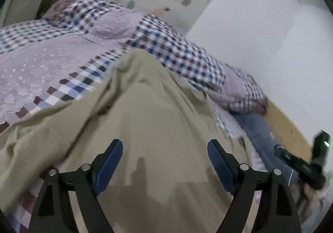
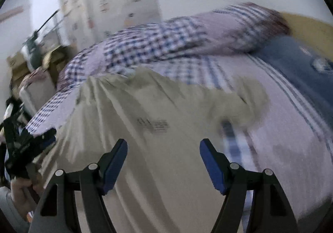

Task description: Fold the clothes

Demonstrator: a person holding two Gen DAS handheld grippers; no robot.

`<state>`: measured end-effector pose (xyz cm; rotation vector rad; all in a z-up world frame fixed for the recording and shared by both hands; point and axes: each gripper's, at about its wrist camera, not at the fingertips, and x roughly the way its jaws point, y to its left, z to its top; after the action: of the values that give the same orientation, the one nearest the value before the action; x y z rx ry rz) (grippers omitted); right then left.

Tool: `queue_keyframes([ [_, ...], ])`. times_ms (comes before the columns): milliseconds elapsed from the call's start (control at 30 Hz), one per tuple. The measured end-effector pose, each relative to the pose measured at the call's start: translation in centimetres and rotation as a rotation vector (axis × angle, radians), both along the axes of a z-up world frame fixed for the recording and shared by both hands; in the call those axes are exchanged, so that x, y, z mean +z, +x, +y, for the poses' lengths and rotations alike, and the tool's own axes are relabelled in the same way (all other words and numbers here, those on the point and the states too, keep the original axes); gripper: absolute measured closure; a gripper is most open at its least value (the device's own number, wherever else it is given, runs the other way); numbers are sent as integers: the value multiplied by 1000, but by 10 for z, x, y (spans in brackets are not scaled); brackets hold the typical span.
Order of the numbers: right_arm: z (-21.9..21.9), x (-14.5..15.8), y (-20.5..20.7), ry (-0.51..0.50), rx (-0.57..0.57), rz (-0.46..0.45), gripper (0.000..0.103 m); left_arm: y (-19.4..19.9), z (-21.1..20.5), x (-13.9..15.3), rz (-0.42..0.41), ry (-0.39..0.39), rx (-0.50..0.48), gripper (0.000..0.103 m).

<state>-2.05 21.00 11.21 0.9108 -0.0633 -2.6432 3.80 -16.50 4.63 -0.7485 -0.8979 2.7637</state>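
A khaki garment lies spread on a bed, rumpled, with long creases running toward its far edge. The right wrist view shows a small block of dark print on its upper face and a sleeve-like lobe out to one side; motion blur hides finer detail. No clean fold line or stacked layer can be made out, so the garment reads as open rather than folded, and the folding is judged to be largely outstanding; whether a partial fold lies beneath the near hem cannot be told.

The left tool hovers over the near part of the cloth with its blue pads set wide apart and nothing between them. The right tool hovers likewise, wide and empty. Each tool appears at the edge of the other's view, held in a hand.

The bed carries a lilac sheet with blue stripes, a checked quilt with dotted lilac panels bunched behind the garment, and a blue item toward the head. A plain white wall, a patterned curtain and cardboard boxes close the room.
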Motion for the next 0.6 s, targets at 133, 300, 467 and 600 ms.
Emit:
queue_keyframes([
  [133,-58,25,-82,44,114,23,27,-2,-9,-1,11,-17,25,16],
  [300,-120,28,-180,112,161,3,28,-9,-14,-8,-9,-51,31,16],
  [467,-145,2,-231,169,150,-64,40,-15,-17,-18,-39,-35,24,16],
  [600,-165,-18,-271,215,142,-118,41,-18,-22,-27,-65,-11,40,16],
])
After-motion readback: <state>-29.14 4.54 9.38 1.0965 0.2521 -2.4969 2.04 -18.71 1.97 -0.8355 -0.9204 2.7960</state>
